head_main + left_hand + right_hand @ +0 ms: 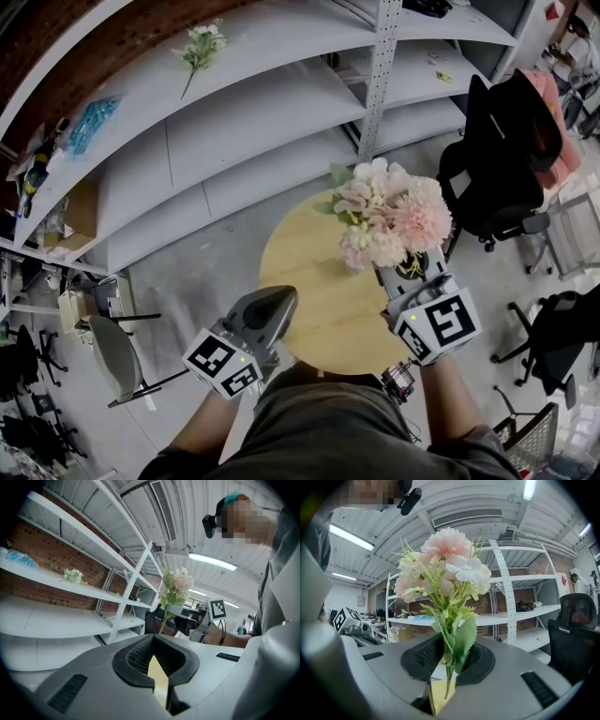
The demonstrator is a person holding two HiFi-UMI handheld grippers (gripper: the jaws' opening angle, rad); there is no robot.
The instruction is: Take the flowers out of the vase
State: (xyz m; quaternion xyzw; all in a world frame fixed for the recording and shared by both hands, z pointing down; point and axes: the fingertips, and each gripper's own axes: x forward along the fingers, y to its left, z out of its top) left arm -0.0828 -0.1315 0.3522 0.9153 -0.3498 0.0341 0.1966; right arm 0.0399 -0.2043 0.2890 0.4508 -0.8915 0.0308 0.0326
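Jaws clamped on pale-pink, green-leaved flowers (446, 548)

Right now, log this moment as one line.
right gripper: jaws shut on flowers | left gripper: jaws shut, empty | table: below flowers | vase: not in view

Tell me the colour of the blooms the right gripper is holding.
The blooms are pale pink and white; clearest in the right gripper view.
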